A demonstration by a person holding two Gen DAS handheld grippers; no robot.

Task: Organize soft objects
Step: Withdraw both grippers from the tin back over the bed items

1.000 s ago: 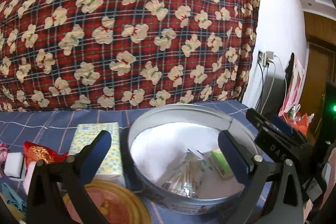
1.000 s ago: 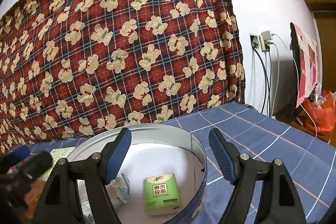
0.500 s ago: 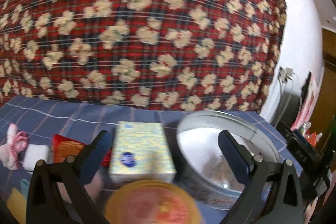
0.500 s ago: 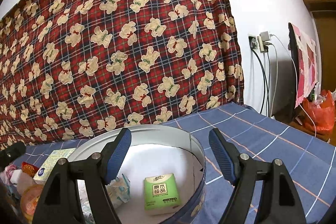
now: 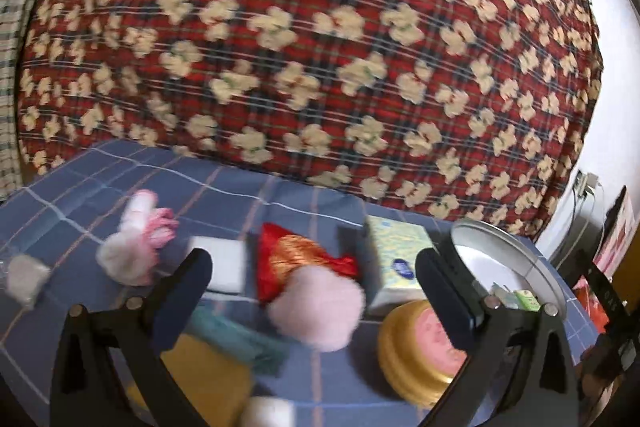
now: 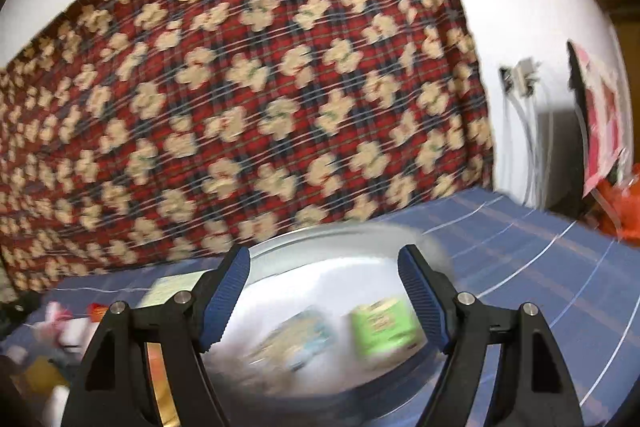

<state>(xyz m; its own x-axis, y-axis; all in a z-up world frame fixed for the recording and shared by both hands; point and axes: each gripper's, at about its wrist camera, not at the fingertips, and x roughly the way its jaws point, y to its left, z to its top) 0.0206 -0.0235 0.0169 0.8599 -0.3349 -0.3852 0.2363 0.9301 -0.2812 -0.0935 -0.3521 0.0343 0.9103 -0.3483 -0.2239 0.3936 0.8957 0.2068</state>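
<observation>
A few packets [image 6: 380, 327] lie in the tin [image 6: 340, 239]; puff [image 5: 316, 307], pouch [image 5: 296, 259] and tissues [image 5: 396, 267] remain out, both hand-held grippers [image 5: 312, 291] [image 6: 324, 295] spread, empty.

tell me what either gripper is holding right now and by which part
Nothing. The left gripper and right gripper both stand open with nothing held.

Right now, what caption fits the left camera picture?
Open left gripper over a pink pompom on blue cloth.
</observation>
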